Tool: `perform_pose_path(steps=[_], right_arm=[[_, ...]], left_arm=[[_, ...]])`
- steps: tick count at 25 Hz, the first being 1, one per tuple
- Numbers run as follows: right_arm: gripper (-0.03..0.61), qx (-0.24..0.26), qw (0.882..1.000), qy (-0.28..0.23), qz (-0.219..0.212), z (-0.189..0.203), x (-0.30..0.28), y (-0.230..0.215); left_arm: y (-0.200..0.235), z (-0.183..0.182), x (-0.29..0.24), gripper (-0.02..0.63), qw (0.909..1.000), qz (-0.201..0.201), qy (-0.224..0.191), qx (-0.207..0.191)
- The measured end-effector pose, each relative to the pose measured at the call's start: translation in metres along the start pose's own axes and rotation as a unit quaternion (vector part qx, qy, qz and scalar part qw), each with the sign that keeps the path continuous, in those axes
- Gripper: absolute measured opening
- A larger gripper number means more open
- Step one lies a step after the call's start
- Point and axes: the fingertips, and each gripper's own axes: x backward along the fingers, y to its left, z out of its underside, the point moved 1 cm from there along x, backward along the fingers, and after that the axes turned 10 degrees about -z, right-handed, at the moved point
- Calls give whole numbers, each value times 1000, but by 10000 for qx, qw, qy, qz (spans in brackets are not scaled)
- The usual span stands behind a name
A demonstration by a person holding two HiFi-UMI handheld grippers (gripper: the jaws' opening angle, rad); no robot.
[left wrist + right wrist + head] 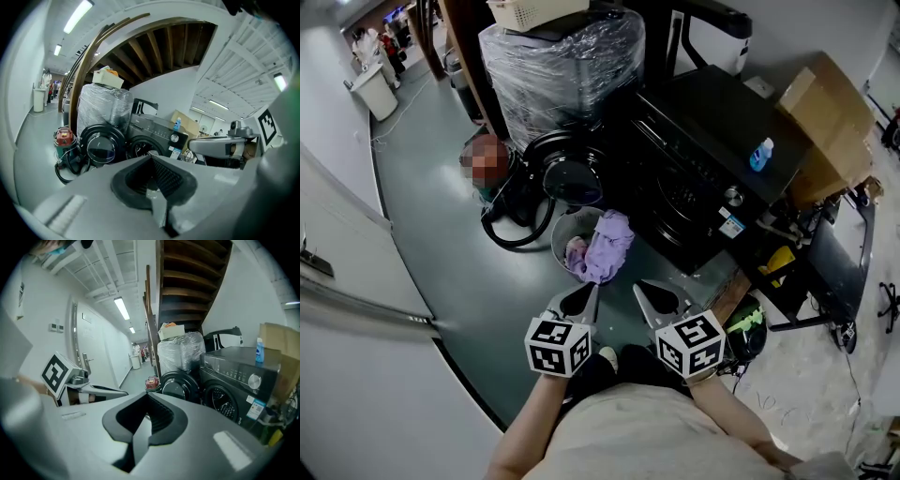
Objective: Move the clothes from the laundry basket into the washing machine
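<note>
Room: a grey-green floor [469,272] runs from a corridor to the underside of a wooden stair; white walls at the left.
Washing machine [703,159]: black front-loader standing on the floor, seen from above in the head view, drum opening facing the person.
Wrapped block [562,61]: a bulky thing in clear plastic film, just beside the machine on its far side, with a cream crate [534,11] on top.
Cardboard box [830,117]: brown, against the machine's right side.
Door [570,173]: the machine's round glass door, swung wide open toward the left.
Laundry basket [558,234]: round and grey, on the floor just in front of the machine, below the open door.
Clothes [607,248]: lilac and pink cloth heaped in the basket, spilling over its right rim.
Left gripper [589,295]: held near the basket's near side; jaws closed together, nothing between them.
Right gripper [649,292]: just beside the left one, apart from the basket; jaws pressed together, empty.
Blue bottle [759,155]: upright on the machine's top, near its right edge.
</note>
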Motion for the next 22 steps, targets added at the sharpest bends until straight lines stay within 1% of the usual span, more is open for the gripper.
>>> perform_pose_path(steps=[4, 7, 13, 17, 22], right_arm=[[28, -81, 9999, 78, 34, 10, -2, 6], [28, -43, 9998, 158, 77, 15, -6, 5], [28, -51, 9999, 142, 25, 9, -26, -15], [28, -21, 9998, 172, -100, -5, -46, -44], [28, 54, 9993, 226, -285, -35, -79, -90]], left_arm=[[5, 6, 0, 0, 10000, 27, 51, -40], [7, 10, -2, 0, 9999, 46, 103, -31], [19, 9, -25, 0, 9997, -4, 223, -33], [29, -8, -58, 0, 9997, -86, 234, -64], [44, -42, -103, 0, 9996, -240, 166, -38]])
